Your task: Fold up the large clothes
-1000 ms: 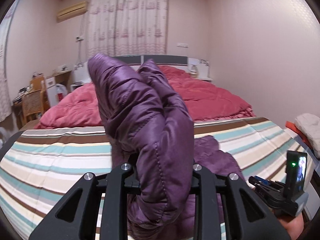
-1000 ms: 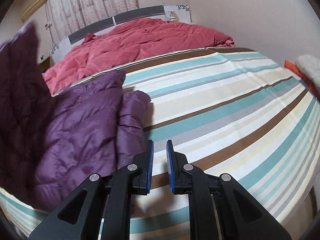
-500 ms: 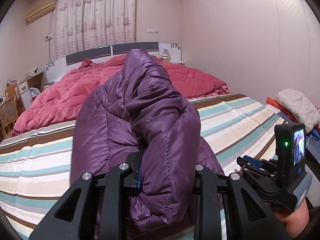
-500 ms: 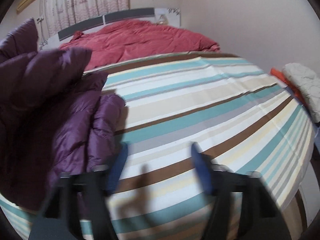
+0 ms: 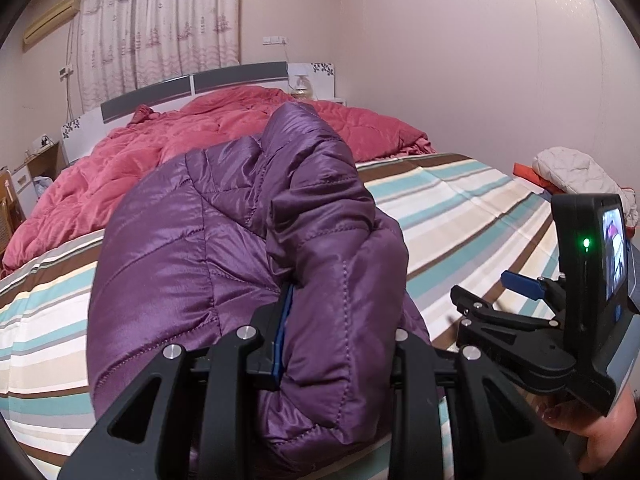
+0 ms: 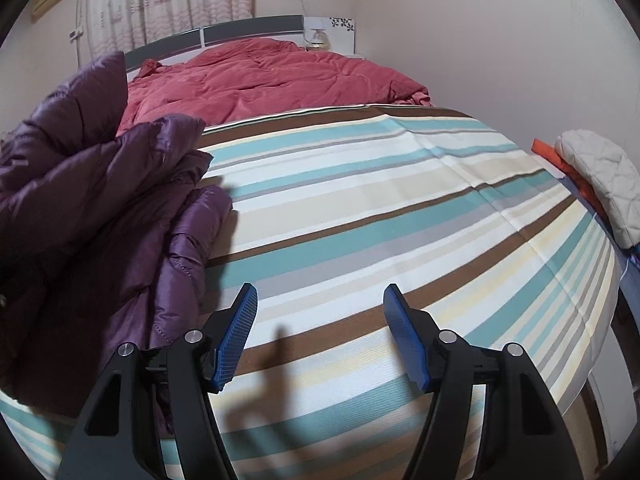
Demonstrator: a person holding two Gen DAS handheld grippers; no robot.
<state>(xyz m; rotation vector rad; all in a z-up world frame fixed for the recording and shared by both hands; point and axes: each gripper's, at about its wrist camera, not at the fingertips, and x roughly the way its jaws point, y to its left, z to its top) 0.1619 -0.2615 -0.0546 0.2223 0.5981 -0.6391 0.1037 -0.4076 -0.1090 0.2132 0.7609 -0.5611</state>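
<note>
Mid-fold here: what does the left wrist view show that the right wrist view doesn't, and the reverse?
Left wrist only: the left gripper shut on a thick fold of the purple jacket, and the right gripper's body from the side. Right wrist only: the right gripper with jaws wide open and empty over the striped sheet, the jacket's edge lying beside its left finger. Both: jacket, sheet, red quilt, white quilted item.

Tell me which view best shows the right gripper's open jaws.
The right wrist view: the right gripper has both blue jaws spread wide above the striped sheet, holding nothing. The left wrist view catches it only side-on at the frame's edge.
</note>
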